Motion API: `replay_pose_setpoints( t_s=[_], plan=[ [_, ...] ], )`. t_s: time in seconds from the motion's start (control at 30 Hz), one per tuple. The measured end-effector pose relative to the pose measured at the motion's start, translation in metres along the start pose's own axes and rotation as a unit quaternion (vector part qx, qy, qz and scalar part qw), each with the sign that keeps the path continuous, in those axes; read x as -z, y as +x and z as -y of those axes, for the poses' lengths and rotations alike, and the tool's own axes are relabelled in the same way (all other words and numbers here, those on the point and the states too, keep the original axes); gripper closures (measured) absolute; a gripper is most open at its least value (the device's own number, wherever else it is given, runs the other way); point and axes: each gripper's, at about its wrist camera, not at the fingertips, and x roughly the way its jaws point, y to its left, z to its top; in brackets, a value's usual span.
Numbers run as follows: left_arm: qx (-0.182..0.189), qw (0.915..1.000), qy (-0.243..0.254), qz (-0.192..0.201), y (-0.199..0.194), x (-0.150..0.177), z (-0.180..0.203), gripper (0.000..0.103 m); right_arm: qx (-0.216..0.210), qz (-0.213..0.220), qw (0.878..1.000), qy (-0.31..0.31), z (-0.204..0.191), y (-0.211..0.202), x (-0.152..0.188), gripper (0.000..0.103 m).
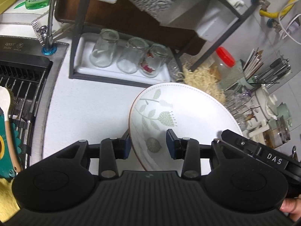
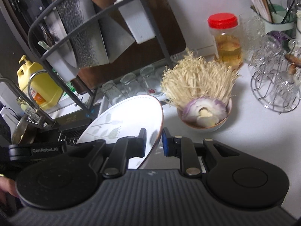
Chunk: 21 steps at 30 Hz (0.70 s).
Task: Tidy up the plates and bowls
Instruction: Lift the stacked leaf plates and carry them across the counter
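A white plate (image 1: pixel 180 113) with a grey leaf pattern is held up off the white table (image 1: pixel 90 109), tilted on edge, by both grippers at once. The left gripper (image 1: pixel 147 145) straddles the plate's near left rim: its left finger (image 1: pixel 124 146) sits behind the rim on the underside, while its right finger (image 1: pixel 172 143) lies over the patterned face. Whether both pads truly press the plate is hard to tell from this angle, though the rim runs between them. The right gripper (image 2: pixel 153 141) is clenched on the opposite rim (image 2: pixel 159 131), its two blue-padded fingers close together with the thin brown edge pinched between them.

In the left wrist view, a dark-framed tray (image 1: pixel 120 75) of upturned glasses (image 1: pixel 129 56) sits beyond the plate, and the sink rack (image 1: pixel 20 86) lies to the left. A wide bare stretch of table separates the plate from both. In the right wrist view, a bowl (image 2: pixel 205 120) holding a halved onion and enoki mushrooms stands just to the right of the plate's edge, with a red-lidded jar (image 2: pixel 225 39) and a wire glass stand (image 2: pixel 274 86) farther on. The dish rack (image 2: pixel 97 33) looms above and behind.
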Motion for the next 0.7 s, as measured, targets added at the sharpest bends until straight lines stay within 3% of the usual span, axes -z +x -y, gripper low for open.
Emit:
replay_pose_setpoints(
  t_s=[0.43, 0.7],
  plan=[
    [0.018, 0.9993, 0.032, 0.007, -0.008, 0.020, 0.069, 0.059, 0.002, 0.052, 0.998, 0.021, 0.040, -0.060, -0.006, 0.082],
    [0.013, 0.9989, 0.044, 0.008, -0.008, 0.044, 0.106, 0.059, 0.013, 0.062, 0.998, 0.028, 0.065, -0.084, 0.005, 0.082]
  ],
)
